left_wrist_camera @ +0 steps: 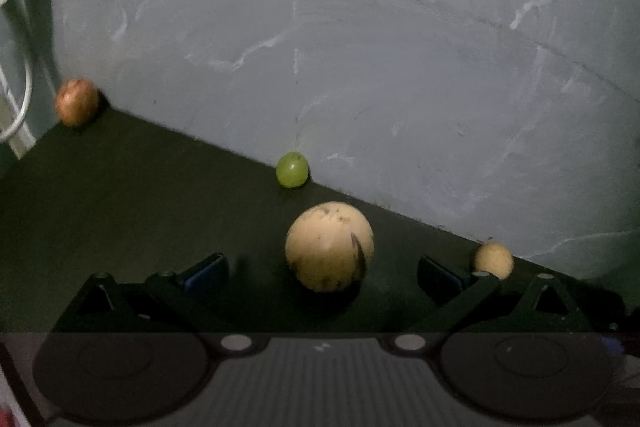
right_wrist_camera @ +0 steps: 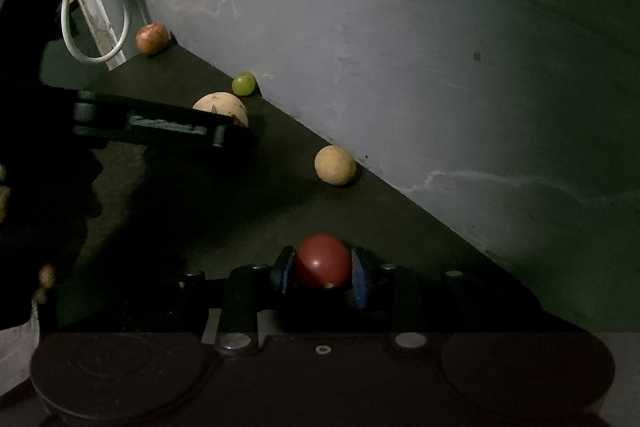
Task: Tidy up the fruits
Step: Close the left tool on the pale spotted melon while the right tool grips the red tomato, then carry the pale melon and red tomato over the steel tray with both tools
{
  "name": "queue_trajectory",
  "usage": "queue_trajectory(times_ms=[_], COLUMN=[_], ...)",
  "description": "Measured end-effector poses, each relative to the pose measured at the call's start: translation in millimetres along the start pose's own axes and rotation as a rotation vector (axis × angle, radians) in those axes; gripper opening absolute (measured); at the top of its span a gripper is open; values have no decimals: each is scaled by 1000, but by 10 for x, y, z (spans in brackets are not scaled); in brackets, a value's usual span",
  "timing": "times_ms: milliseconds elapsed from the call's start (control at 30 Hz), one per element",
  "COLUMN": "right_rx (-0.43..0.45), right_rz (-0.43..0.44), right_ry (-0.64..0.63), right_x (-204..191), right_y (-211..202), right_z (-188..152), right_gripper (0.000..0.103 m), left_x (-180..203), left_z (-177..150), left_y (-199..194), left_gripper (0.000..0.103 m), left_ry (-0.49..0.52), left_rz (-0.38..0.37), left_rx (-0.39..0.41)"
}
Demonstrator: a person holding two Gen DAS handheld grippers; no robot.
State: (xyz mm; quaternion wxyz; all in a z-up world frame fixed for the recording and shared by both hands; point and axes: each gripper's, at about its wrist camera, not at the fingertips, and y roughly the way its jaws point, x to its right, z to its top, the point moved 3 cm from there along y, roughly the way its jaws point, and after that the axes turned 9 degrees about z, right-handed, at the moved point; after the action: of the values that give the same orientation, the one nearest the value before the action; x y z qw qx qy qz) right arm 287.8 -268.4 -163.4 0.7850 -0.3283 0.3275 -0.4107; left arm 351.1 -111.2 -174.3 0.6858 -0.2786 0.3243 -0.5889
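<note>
Four along wall: russet fruit (right_wrist_camera: 151, 38), green fruit (right_wrist_camera: 244, 83), large tan fruit (left_wrist_camera: 329, 247), small tan fruit (right_wrist_camera: 335, 165).
Right gripper (right_wrist_camera: 323, 269): clamped on red fruit (right_wrist_camera: 323, 262).
Left gripper (left_wrist_camera: 323, 273): wide apart, straddling large tan fruit, ungrasped.
Remaining: probably placing both.

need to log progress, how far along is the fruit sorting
Done: nothing looks gathered; no container in view. In hand: the right hand-held gripper is shut on a red fruit; the left hand-held gripper is open around the big tan fruit, not gripping. Left: the green fruit, small tan fruit and brown fruit sit loose along the wall.
</note>
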Motion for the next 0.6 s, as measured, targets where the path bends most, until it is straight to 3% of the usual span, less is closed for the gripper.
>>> queue_trajectory(times_ms=[67, 233, 333, 600], right_rx=[-2, -3, -4, 1], right_rz=[2, 16, 24, 36], right_ry=[4, 3, 1, -10], right_x=[15, 8, 9, -13], right_y=[5, 22, 34, 57], right_z=[-2, 3, 11, 46], right_gripper=[31, 31, 31, 31], left_x=[38, 69, 77, 86], left_z=[13, 21, 28, 2], left_y=[68, 158, 170, 94], left_gripper=[84, 71, 56, 53], left_ry=[27, 44, 46, 49], left_rz=[12, 16, 7, -16], left_rx=[-1, -2, 0, 13])
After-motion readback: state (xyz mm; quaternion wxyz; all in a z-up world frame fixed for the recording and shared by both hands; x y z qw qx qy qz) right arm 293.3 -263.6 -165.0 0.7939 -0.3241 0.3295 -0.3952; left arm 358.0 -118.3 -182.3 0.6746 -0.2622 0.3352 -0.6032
